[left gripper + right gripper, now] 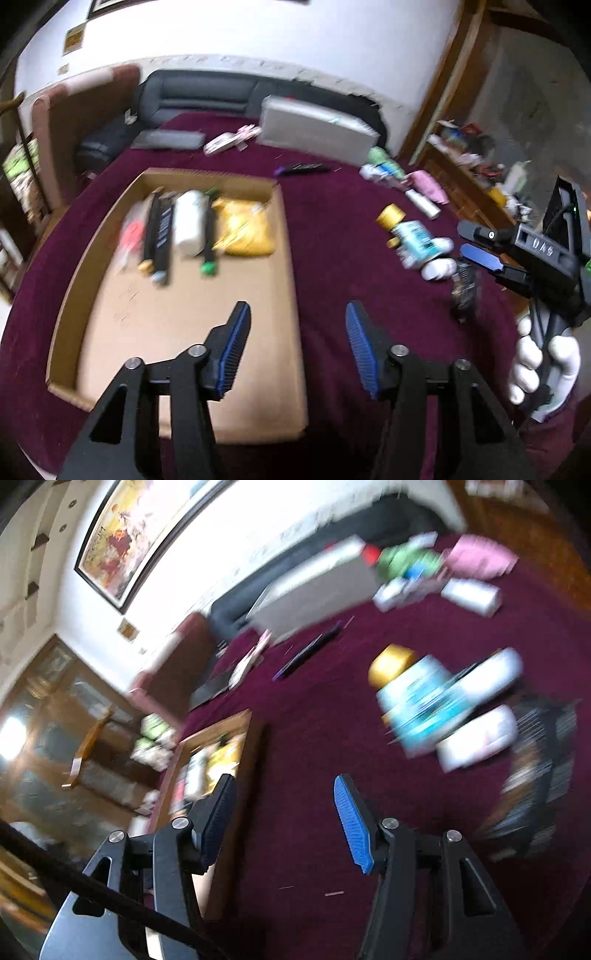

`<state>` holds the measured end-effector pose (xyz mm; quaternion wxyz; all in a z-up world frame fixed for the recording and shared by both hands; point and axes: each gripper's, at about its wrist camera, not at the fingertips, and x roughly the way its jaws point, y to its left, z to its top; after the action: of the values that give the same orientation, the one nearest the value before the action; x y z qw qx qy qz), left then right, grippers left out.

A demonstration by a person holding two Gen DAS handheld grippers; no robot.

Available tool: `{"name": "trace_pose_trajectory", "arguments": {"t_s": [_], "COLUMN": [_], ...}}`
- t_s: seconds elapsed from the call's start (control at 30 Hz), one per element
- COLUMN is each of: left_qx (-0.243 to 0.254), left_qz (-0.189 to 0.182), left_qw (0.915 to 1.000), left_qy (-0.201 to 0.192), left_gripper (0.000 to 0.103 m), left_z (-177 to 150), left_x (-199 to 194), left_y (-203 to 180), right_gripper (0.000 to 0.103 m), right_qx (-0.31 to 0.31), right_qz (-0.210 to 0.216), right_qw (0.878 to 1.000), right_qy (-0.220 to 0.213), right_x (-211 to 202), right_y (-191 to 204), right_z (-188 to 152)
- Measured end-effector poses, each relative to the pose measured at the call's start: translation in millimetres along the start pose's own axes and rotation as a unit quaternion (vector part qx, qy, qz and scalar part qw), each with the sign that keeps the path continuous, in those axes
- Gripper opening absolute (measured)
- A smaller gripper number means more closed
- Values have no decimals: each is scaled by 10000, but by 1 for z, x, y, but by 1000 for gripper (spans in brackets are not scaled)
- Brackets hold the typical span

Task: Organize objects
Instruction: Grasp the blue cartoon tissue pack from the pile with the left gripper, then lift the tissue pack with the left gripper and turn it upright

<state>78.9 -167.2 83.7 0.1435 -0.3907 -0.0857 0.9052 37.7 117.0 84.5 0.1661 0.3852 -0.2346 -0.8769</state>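
On the maroon cloth, left-centre: shallow open brown cardboard tray [177,332], the sorting spot.
Tray contents: row at far end, blurred; pinkish packet [129,232], dark flat sticks [159,236], white roll-shaped item [190,225], crinkled yellow pouch [245,230]. Near half of tray bare.
Done so far (judgement): approx a third to half; that row is packed side by side, room for more.
Left to sort, near: gold-capped bottle w/ teal label [410,236], lying down, touching two white tubes [439,267]; dark mesh-like item [466,286] just beside them. All on cloth, right of tray, apart from it.
Left to sort, far: green, white & pink packets [399,173] in a heap near far right edge; dark comb-like strip [303,168] behind tray; pale pink flat pack [231,140] and grey flat box [317,129] further back.
Left tool [297,332]: jaws apart, nothing between, hanging over tray's right wall.
Right tool [284,818]: jaws apart, empty, over bare cloth, aimed toward bottle cluster; white-gloved hand [535,365] grips its handle.
Next (judgement): prob. right tool takes bottle or a tube.
Image quality: heavy blur, labels unreadable.
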Motion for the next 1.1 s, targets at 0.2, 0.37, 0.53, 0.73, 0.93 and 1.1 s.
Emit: {"name": "trace_pose_trajectory", "arguments": {"t_s": [0.2,0.37,0.53,0.73,0.93,1.1], "left_qx": [224,198,-112,-373,-310,398], "left_qz": [-403,-571,-610,-792,-526,140], "left_qw": [9983,9969,9956,9931,9955,9961], "left_qy": [367,511,704,776,730,776], "left_gripper": [50,50,49,49,49,55], "left_z": [7,20,40,62,76,71], "left_x": [30,52,93,148,202,229], "left_y": [-40,-71,-81,-108,-153,-186], "right_gripper": [89,89,89,89,89,89], "right_qx": [-616,-76,202,830,1220,1120], "right_qz": [-1286,-1273,-1348,-1198,-983,-946], "right_qw": [9815,9830,9839,9807,9795,9818], "right_qy": [-1276,-1323,-1159,-1306,-1266,-1212], "right_x": [-54,-37,-14,-25,-29,-26], "right_y": [-13,-53,-94,-147,-165,-160], "right_z": [14,44,60,62,61,61]}}
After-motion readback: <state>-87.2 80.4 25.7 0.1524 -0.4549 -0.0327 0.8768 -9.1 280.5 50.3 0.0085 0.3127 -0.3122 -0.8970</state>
